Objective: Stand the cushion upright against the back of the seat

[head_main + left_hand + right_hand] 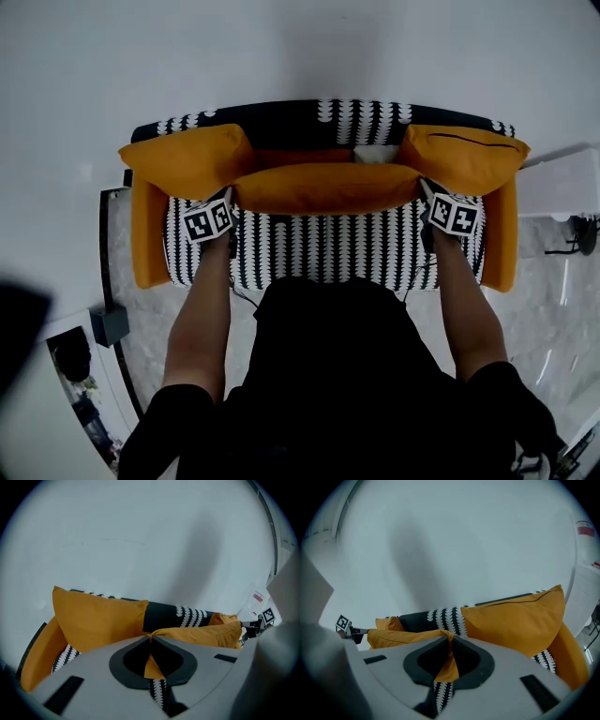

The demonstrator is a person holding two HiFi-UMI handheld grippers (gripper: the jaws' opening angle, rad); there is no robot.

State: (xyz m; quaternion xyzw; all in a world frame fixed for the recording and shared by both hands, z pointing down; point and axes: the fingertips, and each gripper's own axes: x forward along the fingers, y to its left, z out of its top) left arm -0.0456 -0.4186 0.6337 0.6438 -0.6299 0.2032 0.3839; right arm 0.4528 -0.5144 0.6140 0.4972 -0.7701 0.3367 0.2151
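Long orange cushion point(326, 187) is stretched sideways over the sofa seat point(328, 251), in front of the backrest point(309, 117). It sits between the left side cushion point(187, 157) and the right side cushion point(466, 155). Left tool point(228, 194) pinches the fabric at its left end, right tool point(427, 190) at its right end, both jaws nearly together. Probably off the seat, hard to tell from above.
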